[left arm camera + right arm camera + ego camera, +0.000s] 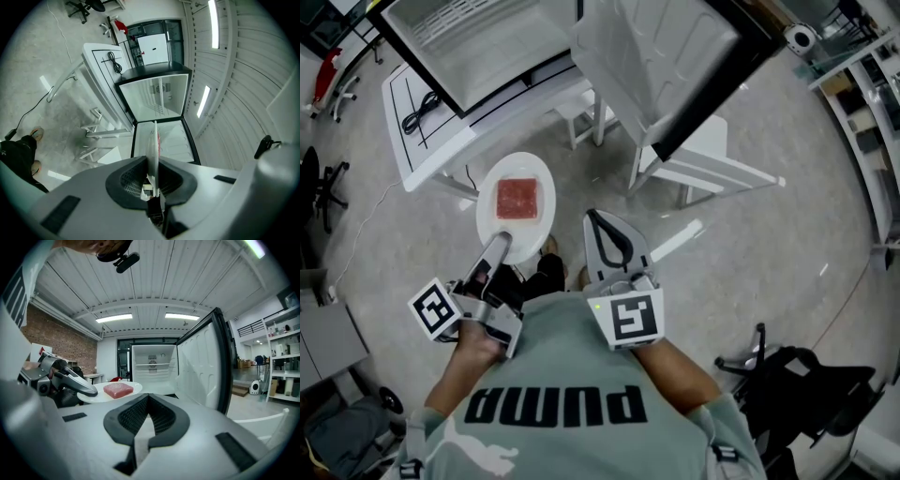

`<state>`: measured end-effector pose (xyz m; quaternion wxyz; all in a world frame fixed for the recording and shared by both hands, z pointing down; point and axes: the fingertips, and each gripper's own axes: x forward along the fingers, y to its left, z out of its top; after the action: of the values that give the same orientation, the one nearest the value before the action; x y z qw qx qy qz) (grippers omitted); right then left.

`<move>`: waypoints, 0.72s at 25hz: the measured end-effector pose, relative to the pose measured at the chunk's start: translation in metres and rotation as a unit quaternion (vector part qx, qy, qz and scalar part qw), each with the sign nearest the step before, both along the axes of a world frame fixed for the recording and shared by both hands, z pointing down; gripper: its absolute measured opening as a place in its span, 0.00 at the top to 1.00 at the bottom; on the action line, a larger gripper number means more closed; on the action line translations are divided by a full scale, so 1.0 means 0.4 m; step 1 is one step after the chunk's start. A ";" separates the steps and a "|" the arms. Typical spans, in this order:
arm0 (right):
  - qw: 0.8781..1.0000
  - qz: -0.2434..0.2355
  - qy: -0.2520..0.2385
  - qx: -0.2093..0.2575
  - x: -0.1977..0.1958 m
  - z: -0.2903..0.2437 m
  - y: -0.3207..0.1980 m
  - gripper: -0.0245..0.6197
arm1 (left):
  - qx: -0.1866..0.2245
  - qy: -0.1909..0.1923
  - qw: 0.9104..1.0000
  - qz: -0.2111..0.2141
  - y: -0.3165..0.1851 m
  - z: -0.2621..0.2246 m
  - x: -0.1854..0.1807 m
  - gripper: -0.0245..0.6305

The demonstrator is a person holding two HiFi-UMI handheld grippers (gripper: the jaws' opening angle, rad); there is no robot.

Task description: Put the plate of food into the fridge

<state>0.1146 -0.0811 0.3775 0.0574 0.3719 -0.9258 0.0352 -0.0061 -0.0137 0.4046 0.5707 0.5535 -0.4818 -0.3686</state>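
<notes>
A white plate (540,172) carrying a red slab of food (517,198) hangs over the floor in front of the open fridge (478,47). My left gripper (501,242) is shut on the plate's near rim; in the left gripper view the plate (154,143) stands edge-on between the jaws. My right gripper (597,225) is beside it on the right, shut with nothing in it. The right gripper view looks over its closed jaws (147,398) at the plate (133,389), the food (118,389), the left gripper's fingers (77,386) and the fridge's inside (152,364).
The fridge door (675,56) stands swung open to the right. A white table with a black cable (422,112) is at the left of the fridge. A white chair (698,164) stands under the door. A black office chair (806,375) is at lower right, shelves (872,103) at far right.
</notes>
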 end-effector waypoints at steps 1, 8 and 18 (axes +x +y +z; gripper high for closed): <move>1.000 0.002 0.001 -0.001 -0.007 0.001 -0.008 0.95 | 0.001 0.001 1.000 0.001 -0.009 0.000 -0.008 0.90; 1.000 0.008 0.003 -0.005 -0.063 0.002 -0.053 0.95 | -0.003 0.005 1.000 0.005 -0.058 0.004 -0.066 0.90; 1.000 0.017 0.013 -0.005 -0.150 -0.005 -0.120 0.95 | -0.004 0.015 1.000 0.014 -0.134 0.000 -0.154 0.90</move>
<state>0.0544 -0.1289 0.3754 0.0706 0.3881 -0.9182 0.0363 -0.0678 -0.0673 0.4046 0.5851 0.5525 -0.4670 -0.3664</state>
